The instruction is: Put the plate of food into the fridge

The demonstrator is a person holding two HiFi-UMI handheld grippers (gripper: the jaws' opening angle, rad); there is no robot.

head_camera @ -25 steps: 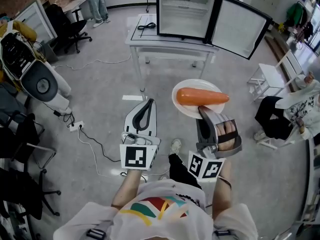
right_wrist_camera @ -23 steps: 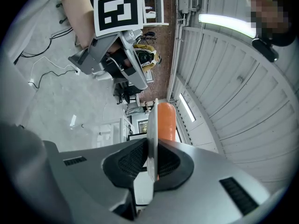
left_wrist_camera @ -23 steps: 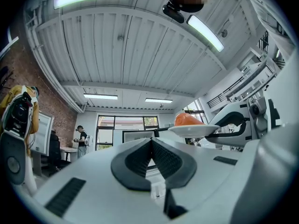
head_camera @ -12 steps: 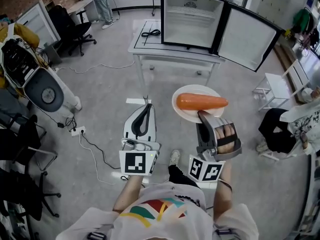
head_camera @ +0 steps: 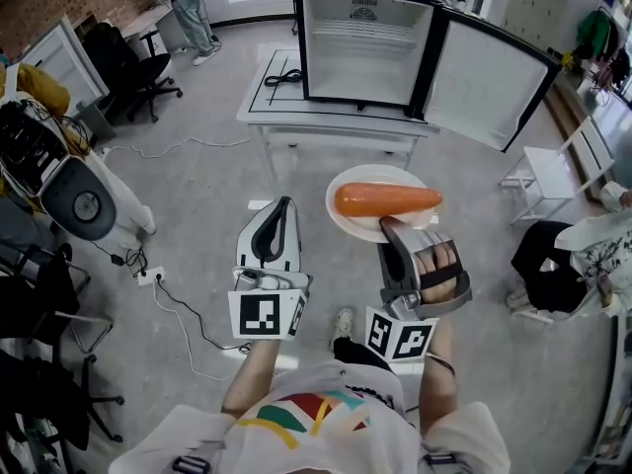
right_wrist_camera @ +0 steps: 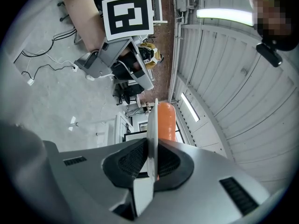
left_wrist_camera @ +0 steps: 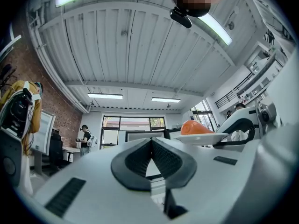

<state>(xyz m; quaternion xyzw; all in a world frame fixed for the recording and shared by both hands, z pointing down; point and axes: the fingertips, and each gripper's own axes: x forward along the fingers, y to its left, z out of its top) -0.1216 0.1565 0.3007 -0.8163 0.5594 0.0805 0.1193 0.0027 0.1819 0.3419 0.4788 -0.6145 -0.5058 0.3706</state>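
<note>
A white plate (head_camera: pixel 357 219) carrying one orange carrot (head_camera: pixel 387 199) hangs in the air in front of me. My right gripper (head_camera: pixel 392 227) is shut on the plate's near rim; in the right gripper view the plate (right_wrist_camera: pixel 152 125) stands edge-on between the pads, with the carrot (right_wrist_camera: pixel 166 119) on its far side. My left gripper (head_camera: pixel 282 203) hovers level, to the left of the plate, shut with nothing in it; its tips (left_wrist_camera: pixel 151 141) meet. The small fridge (head_camera: pixel 363 42) stands ahead on a white table (head_camera: pixel 296 112), its door (head_camera: pixel 491 72) swung wide to the right and its inside bare.
A black cable (head_camera: pixel 283 75) lies on the table left of the fridge. Office chairs (head_camera: pixel 133 62) and a machine (head_camera: pixel 69 191) stand at the left, with cords (head_camera: pixel 173 289) on the floor. A person stands at the back (head_camera: pixel 188 8); another sits at the right (head_camera: pixel 592 250) beside a white chair (head_camera: pixel 548 171).
The fridge and table have come closer and sit lower in the head view. Both grippers keep their pose, and the plate stays gripped.
</note>
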